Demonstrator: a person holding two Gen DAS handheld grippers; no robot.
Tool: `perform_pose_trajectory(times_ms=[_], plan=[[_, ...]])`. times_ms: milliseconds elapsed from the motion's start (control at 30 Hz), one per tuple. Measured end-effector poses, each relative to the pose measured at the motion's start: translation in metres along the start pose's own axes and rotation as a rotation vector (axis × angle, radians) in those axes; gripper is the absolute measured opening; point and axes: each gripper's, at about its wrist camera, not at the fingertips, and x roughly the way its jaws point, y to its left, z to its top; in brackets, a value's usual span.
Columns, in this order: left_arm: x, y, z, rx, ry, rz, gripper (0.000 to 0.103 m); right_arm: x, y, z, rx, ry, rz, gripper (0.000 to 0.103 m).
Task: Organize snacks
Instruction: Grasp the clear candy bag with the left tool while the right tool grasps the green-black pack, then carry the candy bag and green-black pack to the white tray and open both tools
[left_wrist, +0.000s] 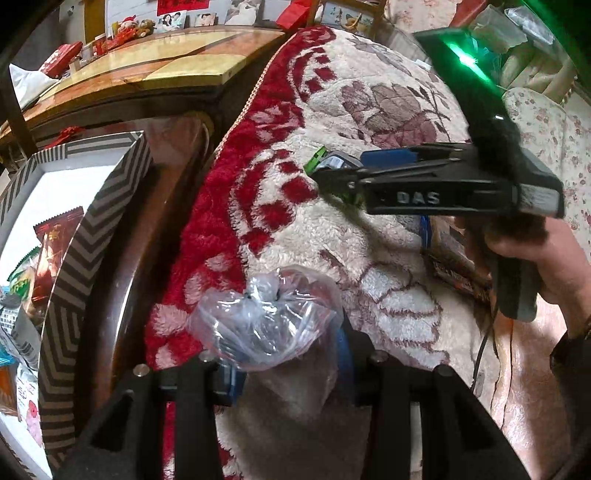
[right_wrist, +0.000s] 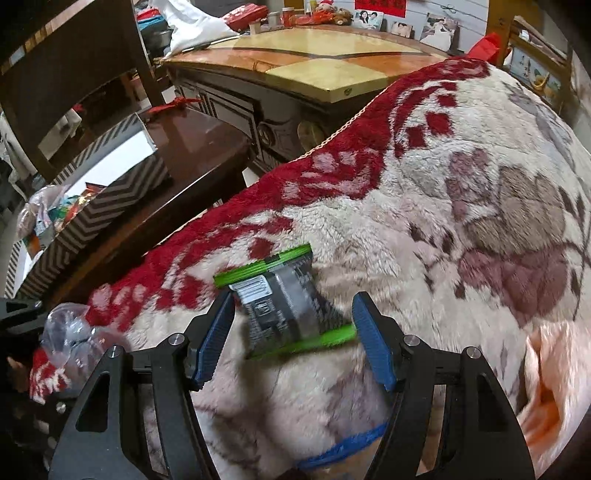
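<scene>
Sorting under way: left gripper is clenching a knotted clear plastic bag; right gripper, jaws released, is straddling a green-edged snack packet. Next, probably: carrying both to the chevron-patterned box.

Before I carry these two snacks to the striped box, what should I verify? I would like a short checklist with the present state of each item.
1. Left gripper shut on the knotted clear plastic bag: ok.
2. Green-edged grey foil snack packet between the right gripper's blue pads: ok.
3. Right grip firm on that packet: cannot tell.
4. Black-and-white striped cardboard box open, white floor partly free: ok.
5. Red-and-cream floral blanket cleared of snacks: not ok; a brown wrapper lies beside the hand.
</scene>
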Motion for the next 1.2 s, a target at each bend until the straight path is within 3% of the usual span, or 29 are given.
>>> perform_pose_trajectory(times_ms=[133, 167, 200, 300, 500, 833, 1200], plan=[[0.002, 0.0, 0.0, -0.001, 0.002, 0.002, 0.044, 0.012, 0.001, 0.002, 0.027, 0.029, 0.004, 0.064], [0.002, 0.0, 0.0, -0.001, 0.002, 0.003, 0.044, 0.013, 0.002, 0.002, 0.031, 0.028, 0.0, 0.05], [0.003, 0.0, 0.0, -0.002, 0.003, 0.004, 0.044, 0.013, 0.003, 0.002, 0.042, 0.024, -0.012, 0.044], [0.004, 0.001, 0.0, -0.009, 0.002, 0.005, 0.044, 0.007, 0.01, -0.002, 0.058, -0.008, -0.03, 0.038], [-0.001, -0.002, -0.002, 0.0, -0.01, 0.019, 0.044, -0.024, 0.022, -0.024, 0.095, -0.073, -0.085, 0.037], [-0.021, -0.016, -0.016, 0.035, -0.027, 0.024, 0.043, -0.078, 0.04, -0.093, 0.258, -0.128, -0.108, 0.037], [-0.053, -0.023, -0.036, 0.073, -0.06, 0.043, 0.043, -0.11, 0.065, -0.145, 0.356, -0.125, -0.12, 0.037]])
